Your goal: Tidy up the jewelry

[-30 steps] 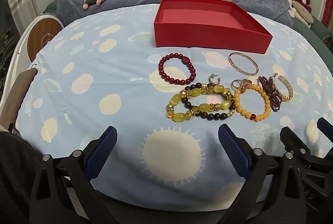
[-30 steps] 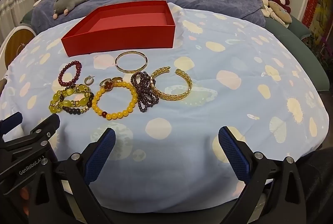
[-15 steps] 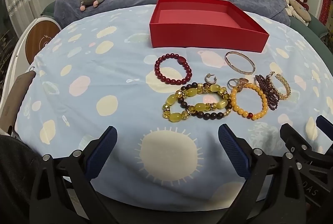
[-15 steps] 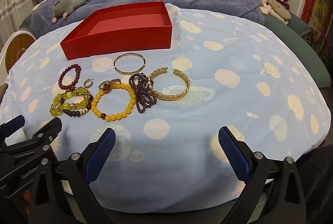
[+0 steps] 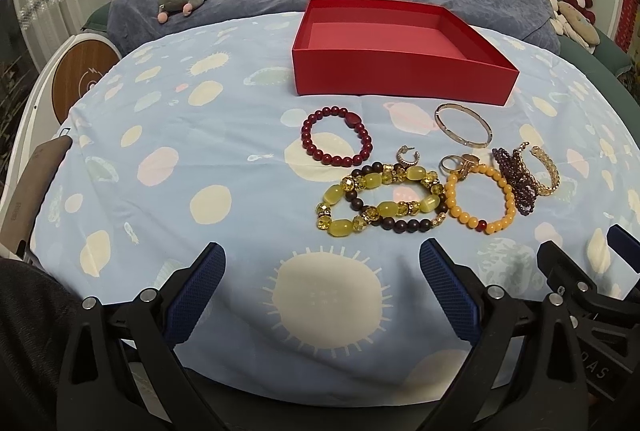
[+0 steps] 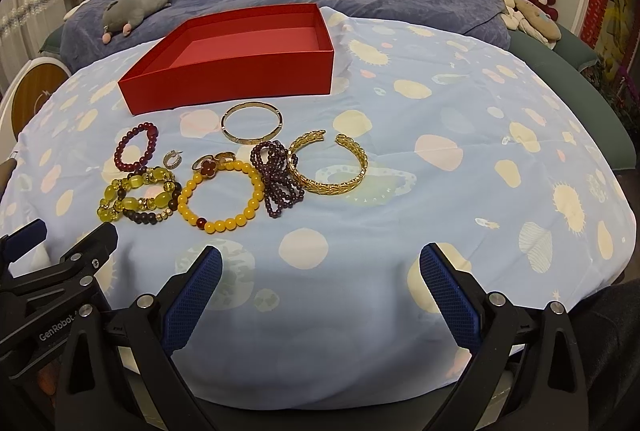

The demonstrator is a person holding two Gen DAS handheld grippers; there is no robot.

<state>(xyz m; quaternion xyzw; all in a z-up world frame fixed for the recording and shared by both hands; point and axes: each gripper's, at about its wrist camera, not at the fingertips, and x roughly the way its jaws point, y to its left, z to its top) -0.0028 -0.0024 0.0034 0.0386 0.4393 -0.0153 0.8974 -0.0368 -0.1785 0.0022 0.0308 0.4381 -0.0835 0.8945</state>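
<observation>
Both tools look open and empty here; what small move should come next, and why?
Probably ease the right tool forward toward the gold cuff. It lies nearest that tool and mostly clear of the pile, the red box holds nothing yet, and both tools are open.

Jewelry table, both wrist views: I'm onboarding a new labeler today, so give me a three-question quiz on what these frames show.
1. True or false: the red box already holds a bracelet.
2. Multiple choice: which piece touches the purple bead strand? A) dark red bead bracelet B) gold cuff C) thin gold bangle
3. Fill in: the left gripper and right gripper both have their jaws ____.

Key:
1. False; its floor is bare.
2. B; the cuff's open end lies against the strand.
3. Open, holding nothing, above the blue tablecloth.
</observation>
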